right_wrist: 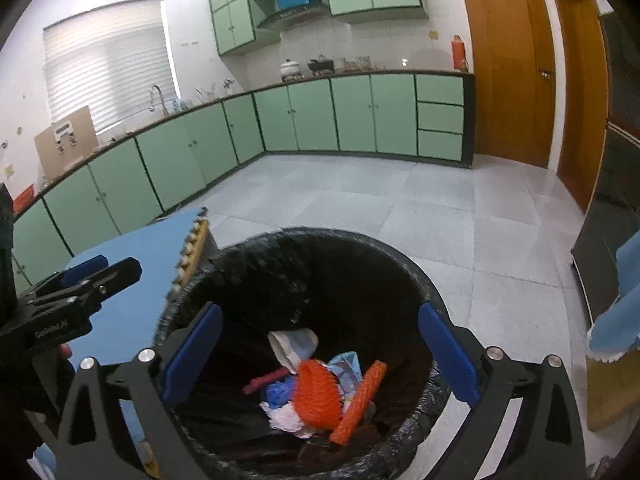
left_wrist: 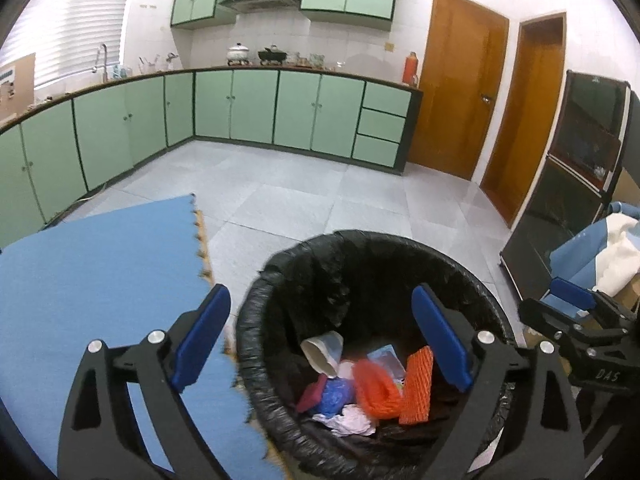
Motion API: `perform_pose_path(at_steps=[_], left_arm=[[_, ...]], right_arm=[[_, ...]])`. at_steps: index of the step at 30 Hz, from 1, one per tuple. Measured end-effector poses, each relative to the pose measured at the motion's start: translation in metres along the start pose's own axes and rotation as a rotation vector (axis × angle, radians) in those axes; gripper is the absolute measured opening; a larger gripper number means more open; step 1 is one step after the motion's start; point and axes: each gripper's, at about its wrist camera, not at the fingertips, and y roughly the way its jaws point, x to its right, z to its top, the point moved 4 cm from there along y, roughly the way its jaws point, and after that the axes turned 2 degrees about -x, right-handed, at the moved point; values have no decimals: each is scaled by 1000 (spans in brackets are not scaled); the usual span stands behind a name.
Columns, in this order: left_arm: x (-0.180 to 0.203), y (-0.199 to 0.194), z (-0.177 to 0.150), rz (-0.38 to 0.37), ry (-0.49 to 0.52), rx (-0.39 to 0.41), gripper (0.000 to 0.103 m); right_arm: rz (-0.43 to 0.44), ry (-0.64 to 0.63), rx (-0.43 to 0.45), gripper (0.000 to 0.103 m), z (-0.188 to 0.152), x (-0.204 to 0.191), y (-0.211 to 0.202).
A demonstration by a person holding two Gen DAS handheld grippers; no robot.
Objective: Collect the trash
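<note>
A black-bagged trash bin (left_wrist: 250,320) (right_wrist: 400,254) stands on the floor below both grippers. Inside lie two orange foam nets (left_wrist: 376,390) (right_wrist: 318,394), one of them a flat strip (left_wrist: 418,384) (right_wrist: 360,400). With them are a paper cup (left_wrist: 324,350) (right_wrist: 294,344), a crumpled blue piece (left_wrist: 334,394), white tissue (left_wrist: 350,420) and a pink scrap (right_wrist: 266,382). My left gripper (left_wrist: 320,304) (right_wrist: 100,276) hangs open over the bin's left side with nothing between its fingers. My right gripper (right_wrist: 320,316) (left_wrist: 572,304) is open and empty above the bin.
A blue foam mat (left_wrist: 100,272) (right_wrist: 132,300) lies left of the bin, touching it. Green cabinets (left_wrist: 240,108) line the far and left walls. Wooden doors (left_wrist: 452,88) and a black cabinet (left_wrist: 568,184) stand on the right, with blue and white cloth (left_wrist: 612,256) nearer.
</note>
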Motion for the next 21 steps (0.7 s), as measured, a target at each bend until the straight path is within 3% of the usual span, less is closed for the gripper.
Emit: perform_pose_path(at_steps=[9, 21], left_arm=[[-24, -62, -1, 84, -17, 48, 96], [-27, -129, -21, 133, -22, 68, 96]], right_arm=[[69, -31, 52, 97, 9, -42, -46], [124, -68, 63, 97, 2, -85, -92]])
